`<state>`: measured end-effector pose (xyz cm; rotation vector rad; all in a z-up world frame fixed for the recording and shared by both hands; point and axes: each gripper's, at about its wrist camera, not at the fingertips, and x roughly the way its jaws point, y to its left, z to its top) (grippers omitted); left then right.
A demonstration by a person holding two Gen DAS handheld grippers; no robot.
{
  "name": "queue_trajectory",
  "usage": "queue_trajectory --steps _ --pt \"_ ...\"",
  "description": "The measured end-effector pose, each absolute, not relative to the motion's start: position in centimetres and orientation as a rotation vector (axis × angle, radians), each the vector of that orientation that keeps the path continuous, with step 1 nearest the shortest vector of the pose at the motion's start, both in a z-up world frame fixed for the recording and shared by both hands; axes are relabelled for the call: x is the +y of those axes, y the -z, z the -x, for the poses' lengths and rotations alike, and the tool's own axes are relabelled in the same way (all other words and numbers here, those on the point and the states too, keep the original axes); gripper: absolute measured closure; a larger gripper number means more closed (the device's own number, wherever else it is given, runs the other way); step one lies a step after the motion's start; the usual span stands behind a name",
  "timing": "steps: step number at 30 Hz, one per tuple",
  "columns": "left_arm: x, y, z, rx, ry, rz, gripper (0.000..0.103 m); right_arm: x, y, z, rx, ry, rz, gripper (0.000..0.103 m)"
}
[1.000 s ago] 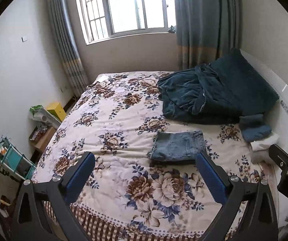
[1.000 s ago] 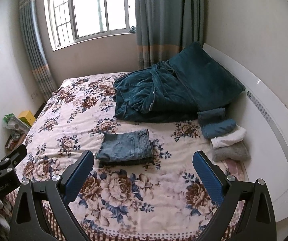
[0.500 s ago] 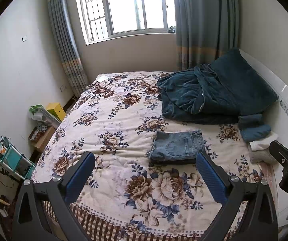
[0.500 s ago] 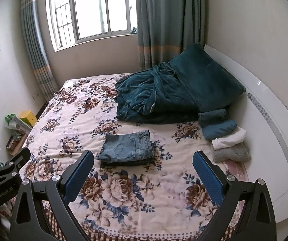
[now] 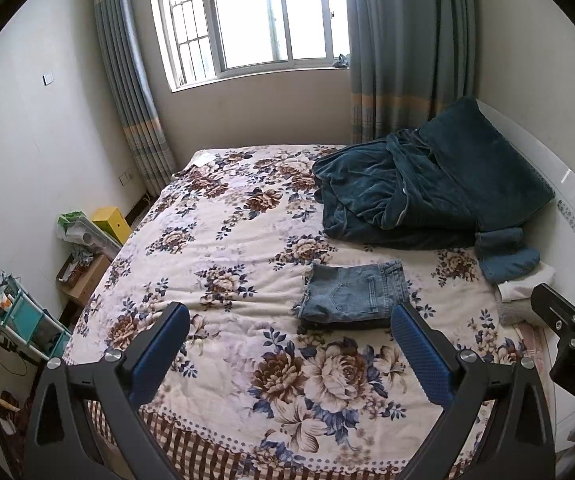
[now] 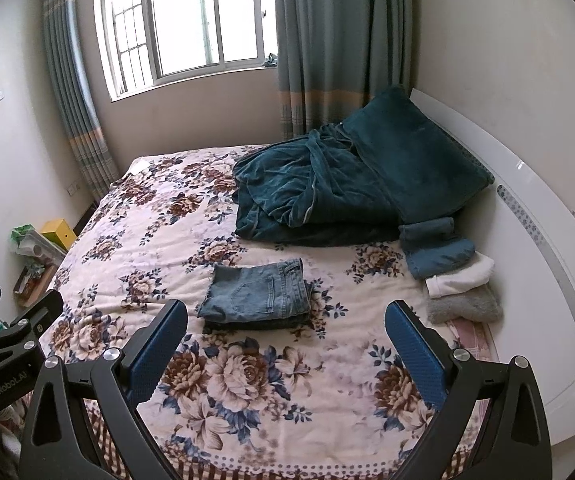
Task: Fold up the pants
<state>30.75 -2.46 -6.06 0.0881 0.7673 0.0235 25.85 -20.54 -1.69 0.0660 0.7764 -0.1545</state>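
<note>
Folded blue denim pants (image 5: 353, 294) lie in a neat stack on the floral bedspread (image 5: 227, 248), seen also in the right wrist view (image 6: 257, 294). My left gripper (image 5: 287, 350) is open and empty, held back over the near edge of the bed, apart from the pants. My right gripper (image 6: 285, 344) is open and empty too, also near the bed's front edge, short of the pants. Part of the right gripper shows at the right edge of the left wrist view (image 5: 571, 344); part of the left gripper shows at the left of the right wrist view (image 6: 7, 336).
A dark teal blanket (image 6: 327, 196) and pillow (image 6: 415, 152) lie at the head of the bed. Rolled blue, white and grey cloths (image 6: 455, 272) sit by the white headboard (image 6: 547, 240). Boxes and a small shelf (image 5: 27, 312) stand on the floor at left.
Both grippers have drawn back and slightly up from the bed, so the folded pants sit a little farther away. Both stay open and empty.
</note>
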Motion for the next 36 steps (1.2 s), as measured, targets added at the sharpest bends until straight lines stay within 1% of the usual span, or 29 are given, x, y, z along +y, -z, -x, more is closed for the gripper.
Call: queue_trajectory --steps 36 --pt "-2.7 4.9 -31.4 0.753 -0.018 -0.089 0.0 -19.4 0.8 -26.1 0.775 0.139 -0.067 0.002"
